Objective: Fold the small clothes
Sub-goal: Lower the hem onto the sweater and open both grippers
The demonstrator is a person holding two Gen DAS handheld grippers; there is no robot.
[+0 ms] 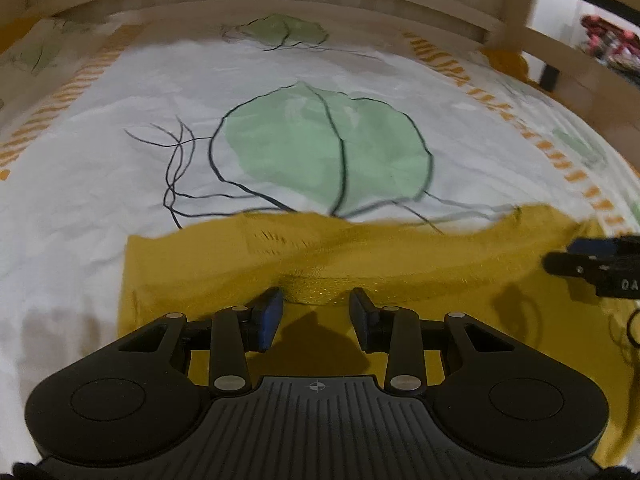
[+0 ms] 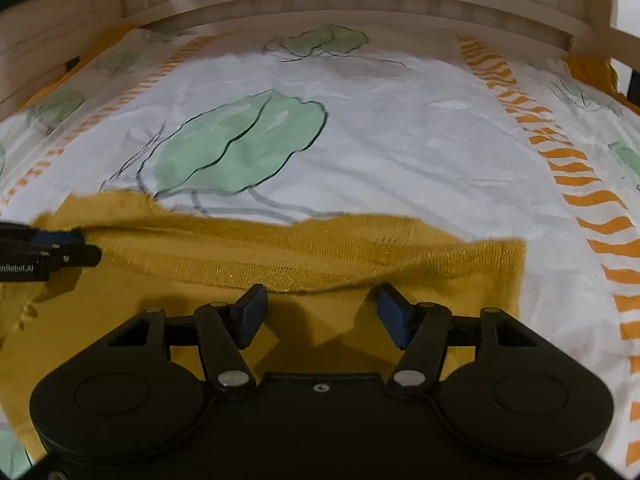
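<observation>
Mustard garment (image 1: 208, 264) lies crosswise on the bed (image 1: 100, 168), its glittery band just ahead of both half-open, empty tools (left tool (image 1: 316, 300), right tool (image 2: 320, 294)).

Garment: one mustard-yellow knit piece (image 1: 224, 264), lying flat at the near edge of the bed.
Grippers: two, left gripper (image 1: 316, 300) and right gripper (image 2: 320, 296), side by side over the knit.
Bedsheet: one white printed bedsheet (image 1: 100, 200).
Green leaf prints: one large (image 1: 320, 148) mid-sheet, one smaller (image 1: 284, 30) at far edge; others at the sides too blurred to count.
Orange striped bands: two, left (image 2: 120, 108) and right (image 2: 560, 152).
Bed rail: one wooden rail (image 2: 360, 0), far.
</observation>
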